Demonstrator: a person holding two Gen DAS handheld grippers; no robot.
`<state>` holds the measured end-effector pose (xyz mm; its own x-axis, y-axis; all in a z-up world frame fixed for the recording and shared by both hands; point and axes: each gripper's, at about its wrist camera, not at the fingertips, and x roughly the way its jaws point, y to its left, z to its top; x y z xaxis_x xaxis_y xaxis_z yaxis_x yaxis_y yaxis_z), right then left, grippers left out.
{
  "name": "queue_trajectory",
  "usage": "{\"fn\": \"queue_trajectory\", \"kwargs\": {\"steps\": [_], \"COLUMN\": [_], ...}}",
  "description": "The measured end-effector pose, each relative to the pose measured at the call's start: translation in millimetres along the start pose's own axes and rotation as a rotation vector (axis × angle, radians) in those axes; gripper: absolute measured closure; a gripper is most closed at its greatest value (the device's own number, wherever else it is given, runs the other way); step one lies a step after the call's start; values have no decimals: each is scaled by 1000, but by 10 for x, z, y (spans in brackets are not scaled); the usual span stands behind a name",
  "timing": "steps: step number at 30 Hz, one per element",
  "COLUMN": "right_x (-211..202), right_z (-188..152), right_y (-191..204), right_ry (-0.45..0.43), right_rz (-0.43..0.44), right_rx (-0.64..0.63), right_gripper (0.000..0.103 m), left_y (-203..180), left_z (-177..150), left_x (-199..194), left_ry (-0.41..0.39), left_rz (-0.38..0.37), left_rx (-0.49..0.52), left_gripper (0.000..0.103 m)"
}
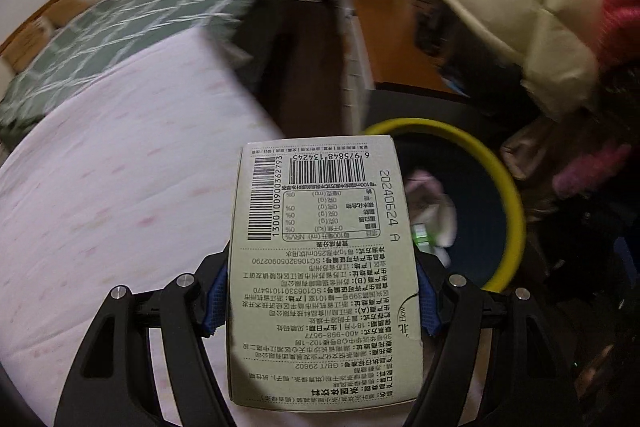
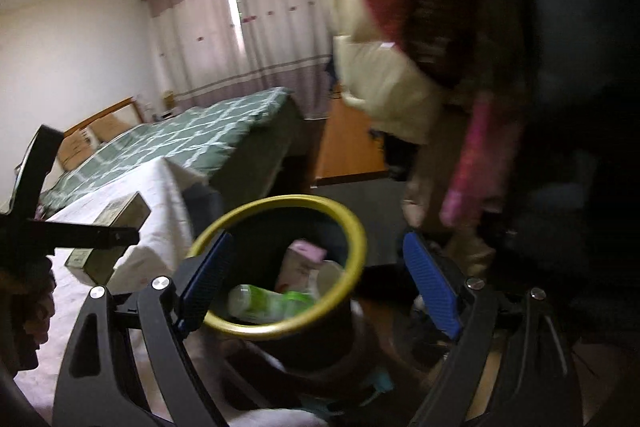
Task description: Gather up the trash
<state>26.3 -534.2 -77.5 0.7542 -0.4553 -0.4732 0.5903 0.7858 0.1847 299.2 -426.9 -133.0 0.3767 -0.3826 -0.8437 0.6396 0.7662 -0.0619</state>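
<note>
My left gripper is shut on a pale green tea box with barcodes and printed text, held above the bed, its far end near the bin rim. The box also shows in the right wrist view, clamped by the left gripper's black fingers. A dark trash bin with a yellow rim stands just right of the box; in the right wrist view the bin holds a green bottle, a pink carton and a white cup. My right gripper is open and empty above the bin.
A bed with a white-pink sheet and a green checked blanket fills the left. A wooden desk stands behind the bin. Cream and pink jackets hang at the right. Curtains cover the far window.
</note>
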Motion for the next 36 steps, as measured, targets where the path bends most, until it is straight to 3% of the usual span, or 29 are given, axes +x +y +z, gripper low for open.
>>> {"fn": "queue_trajectory", "kwargs": {"steps": [4,9,12,15,20,26,36], "right_x": [-66,-85,-90,-107,-52,-72,-296], "right_z": [-16,-9,-8,-5,-22,-51,-96], "right_y": [-208,-306,-320,-304,-193,194,1141], "right_ry": [-7,-14,-11,-4,25,37,38], "right_rz": [-27,-27,-27,-22,6,102,293], "right_rx": [34,63,65,63,47,-4,-167], "right_gripper": [21,21,21,20,18,18,14], "left_y": [-552,-764,-805,-757,-434,28,1114], "left_z": [205,359,417,413,300,-107,-1423], "left_x": [225,537,655,588,26,-858,-2088], "left_ry": [38,71,71,41,-71,-264,-447], "left_rz": [-42,-56,-48,-44,-23,80,248], "left_rx": [55,76,57,42,17,-10,-178], "left_gripper": [32,30,15,9,5,5,5]}}
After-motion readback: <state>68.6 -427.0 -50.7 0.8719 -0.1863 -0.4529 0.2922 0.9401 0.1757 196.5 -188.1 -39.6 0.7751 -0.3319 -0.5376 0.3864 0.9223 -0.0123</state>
